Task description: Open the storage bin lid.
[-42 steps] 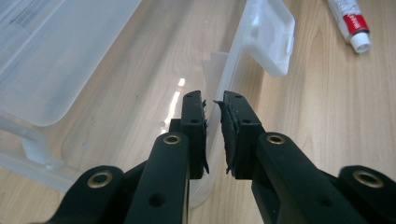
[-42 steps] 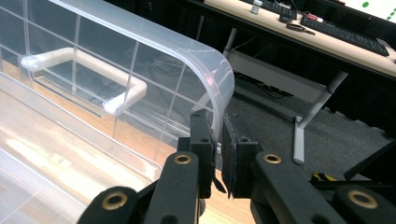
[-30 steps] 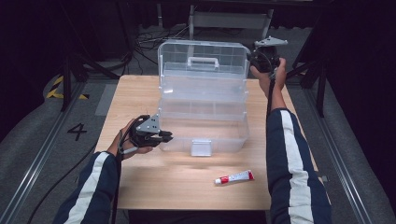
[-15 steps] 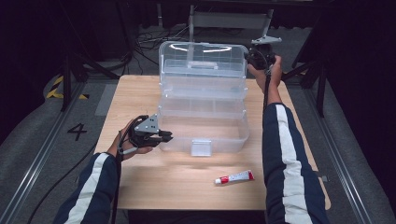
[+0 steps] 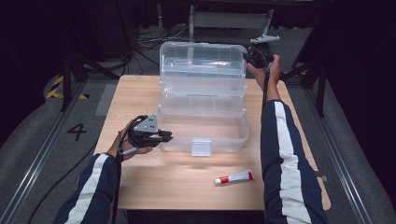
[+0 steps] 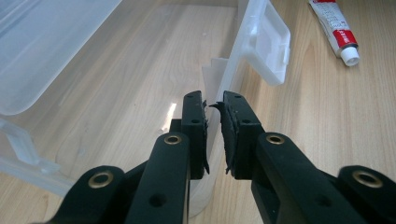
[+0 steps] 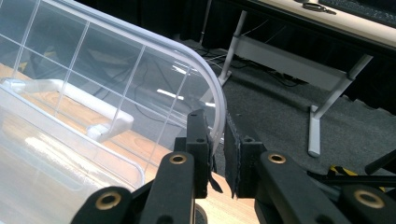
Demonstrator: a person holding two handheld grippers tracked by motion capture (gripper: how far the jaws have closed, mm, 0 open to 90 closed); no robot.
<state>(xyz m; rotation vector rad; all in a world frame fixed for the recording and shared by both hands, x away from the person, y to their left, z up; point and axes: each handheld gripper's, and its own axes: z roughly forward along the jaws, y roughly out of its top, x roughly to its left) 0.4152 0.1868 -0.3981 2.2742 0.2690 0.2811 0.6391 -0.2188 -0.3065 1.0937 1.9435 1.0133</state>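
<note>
A clear plastic tiered storage box [image 5: 203,133] stands open in the middle of the wooden table. Its lid [image 5: 203,60] is upright at the back, with stepped trays below it. My left gripper [image 5: 166,136] is at the box's front left corner, shut on the thin front wall [image 6: 231,74] in the left gripper view [image 6: 214,105]. My right gripper [image 5: 250,55] is raised at the lid's top right corner, shut on the curved lid rim [image 7: 205,74] in the right gripper view [image 7: 215,123]. The lid's white handle [image 7: 79,100] shows through the plastic.
A red and white tube [image 5: 233,177] lies on the table [image 5: 140,186] in front of the box, to the right; its capped end [image 6: 349,55] points at the white front latch [image 6: 268,44]. A metal desk frame [image 7: 322,107] stands on the floor behind the table.
The right gripper has lifted the lid higher and swung it back until it is upright. The left gripper has kept its hold at the box's front corner.
</note>
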